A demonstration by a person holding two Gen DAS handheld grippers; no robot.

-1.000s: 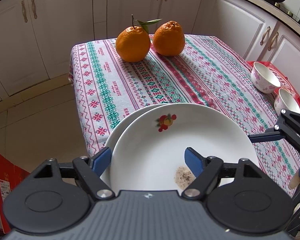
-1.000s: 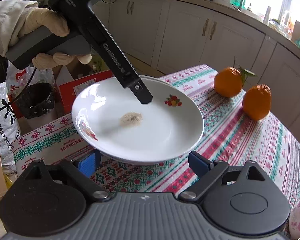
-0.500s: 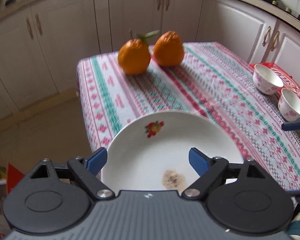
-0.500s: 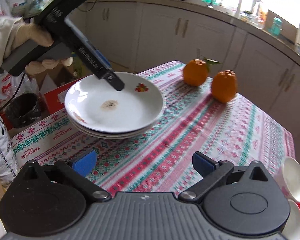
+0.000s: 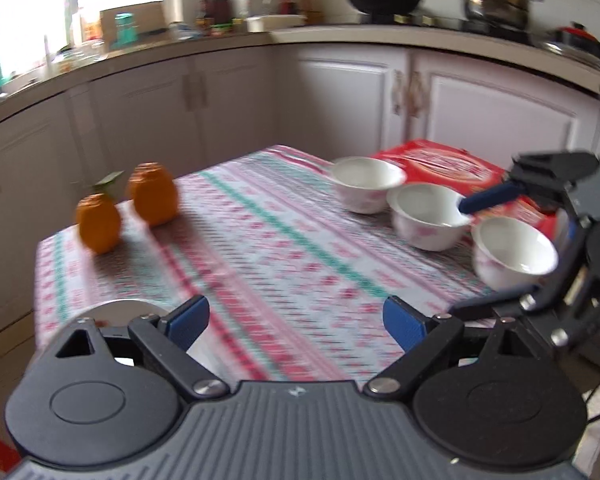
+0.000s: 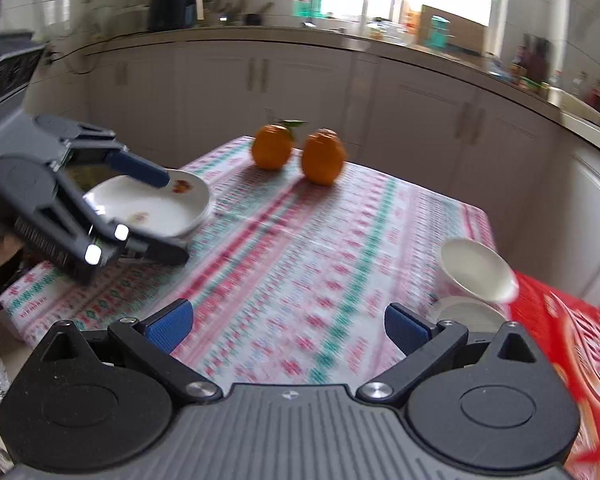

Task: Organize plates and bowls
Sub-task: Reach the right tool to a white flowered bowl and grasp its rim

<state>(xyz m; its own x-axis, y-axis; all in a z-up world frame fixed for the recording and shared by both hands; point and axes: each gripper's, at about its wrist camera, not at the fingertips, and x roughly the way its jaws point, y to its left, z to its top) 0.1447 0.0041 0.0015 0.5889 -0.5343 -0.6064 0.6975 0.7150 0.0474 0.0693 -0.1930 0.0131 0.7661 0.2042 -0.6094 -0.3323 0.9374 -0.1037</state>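
The table [image 5: 284, 240], under a striped red, green and white cloth, fills the space ahead of both claws. A red box [image 6: 580, 344] lies to the right of the right claw [image 6: 288, 326], touching the bowls. The plates [image 6: 156, 204], white with a small fruit print and a brownish smear, sit stacked ahead-left of the right claw, partly behind the left claw [image 5: 296, 318]; both claws are spread wide and empty. Three white bowls [image 5: 428, 216] with faint pink flowers stand in a row ahead-right of the left claw, upright and nearly touching. Two oranges [image 5: 128, 210], one with a leaf, sit far ahead-left of it.
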